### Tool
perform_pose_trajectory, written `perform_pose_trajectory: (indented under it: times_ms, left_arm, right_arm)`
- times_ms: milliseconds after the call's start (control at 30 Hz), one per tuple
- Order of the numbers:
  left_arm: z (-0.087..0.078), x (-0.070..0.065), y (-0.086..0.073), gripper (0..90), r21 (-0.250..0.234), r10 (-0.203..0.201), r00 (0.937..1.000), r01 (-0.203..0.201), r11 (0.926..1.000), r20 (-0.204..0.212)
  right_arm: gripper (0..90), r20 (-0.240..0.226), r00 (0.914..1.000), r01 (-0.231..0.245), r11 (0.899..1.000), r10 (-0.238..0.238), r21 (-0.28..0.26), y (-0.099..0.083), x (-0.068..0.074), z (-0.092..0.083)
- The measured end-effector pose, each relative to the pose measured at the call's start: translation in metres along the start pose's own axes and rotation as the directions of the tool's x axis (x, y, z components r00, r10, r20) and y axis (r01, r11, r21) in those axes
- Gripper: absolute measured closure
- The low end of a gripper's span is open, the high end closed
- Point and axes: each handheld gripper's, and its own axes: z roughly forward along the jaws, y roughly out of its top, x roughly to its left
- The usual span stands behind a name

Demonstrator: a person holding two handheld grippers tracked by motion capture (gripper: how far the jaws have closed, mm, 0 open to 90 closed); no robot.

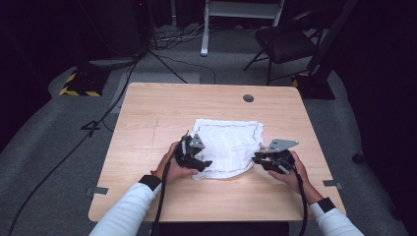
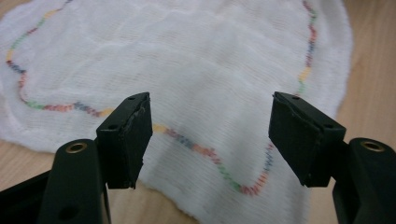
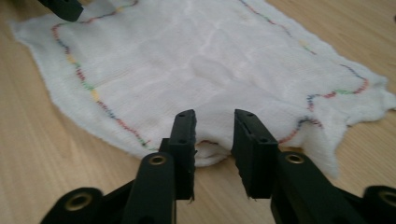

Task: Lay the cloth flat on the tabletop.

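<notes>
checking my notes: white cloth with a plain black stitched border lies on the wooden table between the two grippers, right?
Not quite: the white cloth's stitched border is multicoloured, not plain black, as the left gripper view shows. The rest holds: it lies on the wooden table between the left gripper and right gripper.

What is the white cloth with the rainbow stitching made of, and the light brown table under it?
The white cloth with rainbow stitching looks like soft woven cotton gauze: an open weave shows, and it wrinkles loosely. The light brown table looks like wood or wood-look laminate, with a smooth matte top and faint grain lines.
</notes>
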Motion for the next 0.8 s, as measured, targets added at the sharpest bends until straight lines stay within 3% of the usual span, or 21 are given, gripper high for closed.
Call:
perform_pose_trajectory:
  times_ms: [67, 100, 167, 267, 333, 433, 600, 633, 800]
  left_arm:
    - [-0.004, -0.006, -0.003, 30.7, -0.003, 0.014, 0.9998, -0.014, 0.9999, 0.014]
    - [-0.005, -0.009, -0.005, 30.4, 0.0, 0.017, 0.9997, -0.017, 0.9999, 0.015]
    - [-0.007, -0.013, -0.01, 29.8, 0.005, 0.019, 0.9995, -0.019, 0.9998, 0.027]
    - [-0.007, -0.018, -0.016, 29.0, 0.042, 0.031, 0.9995, -0.031, 0.9987, 0.008]
    - [-0.007, -0.018, -0.019, 28.8, 0.064, 0.052, 0.9983, -0.05, 0.9967, -0.027]
    - [-0.008, -0.014, -0.024, 28.3, 0.076, 0.013, 0.9998, -0.012, 0.997, -0.017]
    - [-0.004, -0.008, -0.027, 26.9, 0.101, 0.002, 1.0, -0.001, 0.9949, -0.008]
    - [-0.004, -0.007, -0.028, 25.6, 0.1, 0.003, 1.0, -0.003, 0.995, -0.004]
    - [-0.004, -0.006, -0.029, 25.3, 0.095, 0.006, 1.0, -0.006, 0.9955, -0.005]
  right_arm:
    - [77.9, -0.007, 1.0, 0.003, 1.0, -0.003, 0.01, -0.001, 0.001, 0.001]
    - [78.2, -0.034, 0.9993, -0.014, 1.0, 0.014, 0.018, -0.004, 0.001, 0.004]
    - [76.7, -0.031, 0.9994, -0.013, 1.0, 0.013, 0.025, -0.005, 0.0, 0.007]
    - [74.5, -0.014, 0.9995, -0.028, 0.999, 0.028, 0.023, -0.005, -0.002, 0.017]
    - [73.1, -0.011, 0.9996, -0.027, 0.999, 0.028, 0.018, -0.005, -0.003, 0.02]
    - [71.6, 0.007, 0.9999, -0.015, 0.999, 0.015, 0.043, -0.004, -0.003, 0.029]
    - [75.3, -0.013, 0.9998, -0.014, 0.997, 0.015, 0.075, -0.006, -0.004, 0.031]
    - [76.4, -0.021, 0.9989, -0.04, 0.995, 0.042, 0.087, -0.008, -0.006, 0.028]
    - [76.7, -0.035, 0.9991, -0.021, 0.994, 0.025, 0.108, -0.013, -0.002, 0.02]
